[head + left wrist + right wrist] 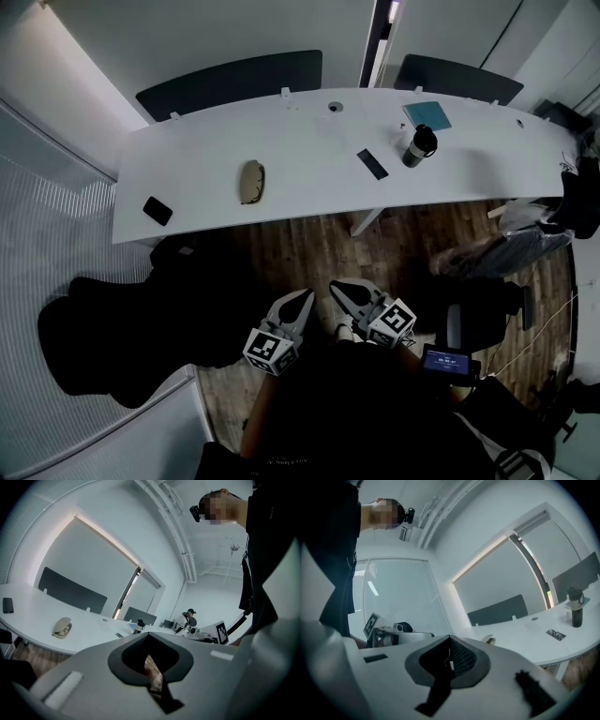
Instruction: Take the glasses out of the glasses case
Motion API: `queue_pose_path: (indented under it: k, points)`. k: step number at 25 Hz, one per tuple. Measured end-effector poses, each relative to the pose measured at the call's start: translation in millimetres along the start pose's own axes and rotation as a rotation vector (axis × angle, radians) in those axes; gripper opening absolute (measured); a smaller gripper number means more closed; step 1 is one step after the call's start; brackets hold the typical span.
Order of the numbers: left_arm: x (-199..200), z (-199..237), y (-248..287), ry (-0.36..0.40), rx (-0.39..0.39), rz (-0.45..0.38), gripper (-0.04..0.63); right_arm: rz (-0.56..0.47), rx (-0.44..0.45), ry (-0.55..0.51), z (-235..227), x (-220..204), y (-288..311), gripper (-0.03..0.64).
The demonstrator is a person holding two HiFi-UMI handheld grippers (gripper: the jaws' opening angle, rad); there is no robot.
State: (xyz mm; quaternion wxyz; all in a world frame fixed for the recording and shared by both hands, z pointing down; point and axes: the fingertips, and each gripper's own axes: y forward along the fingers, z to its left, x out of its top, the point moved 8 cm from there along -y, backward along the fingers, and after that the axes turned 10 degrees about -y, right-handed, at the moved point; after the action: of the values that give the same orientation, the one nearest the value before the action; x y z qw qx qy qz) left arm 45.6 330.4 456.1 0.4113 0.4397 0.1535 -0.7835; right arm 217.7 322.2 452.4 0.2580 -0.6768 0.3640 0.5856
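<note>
A beige glasses case point(251, 182) lies on the long white table point(309, 178), left of its middle, with glasses showing at its right side. It also shows small in the left gripper view, the case point(61, 627), and just over the right jaws, the case point(489, 640). My left gripper point(302, 298) and right gripper point(339, 290) are held close to the body, well short of the table, over the wooden floor. Both are shut with nothing between their jaws, tips near each other.
On the table lie a black phone point(157, 211) at the left end, a dark flat remote-like item point(372, 164), a dark bottle point(419, 145) and a blue notebook point(427, 114). Black chairs point(122, 333) stand at the left, another chair point(478, 314) at the right.
</note>
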Motion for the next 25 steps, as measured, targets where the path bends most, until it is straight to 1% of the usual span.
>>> queue_pose_path:
  k: [5,7,10,14,18,22,25]
  points:
    - [15.2,28.7,-13.5,-0.016,0.009,-0.017,0.006,0.019,0.000,-0.034,4.5,3.1,30.9,0.008]
    - [17.9,43.1,-19.6,-0.005,0.008,-0.011,0.006,0.035,-0.002,-0.039,5.3,1.5,44.3,0.008]
    - [23.0,63.0,-26.7,0.024,-0.006,-0.016,0.006,0.029,-0.006,-0.045,5.0,-4.1,63.9,0.008]
    - [35.9,80.8,-40.3,0.038,-0.004,-0.029,0.006,0.036,-0.014,-0.033,14.4,2.7,88.1,0.008]
    - [46.6,100.2,-47.3,0.060,-0.003,-0.036,0.006,0.044,0.000,-0.051,18.8,2.9,109.6,0.008]
    - [49.2,113.9,-56.6,0.034,0.025,-0.043,0.006,0.044,0.018,-0.044,22.2,-1.7,123.2,0.008]
    - [53.0,123.2,-55.0,0.019,0.037,-0.055,0.006,0.049,0.025,-0.043,13.3,-0.7,137.7,0.008]
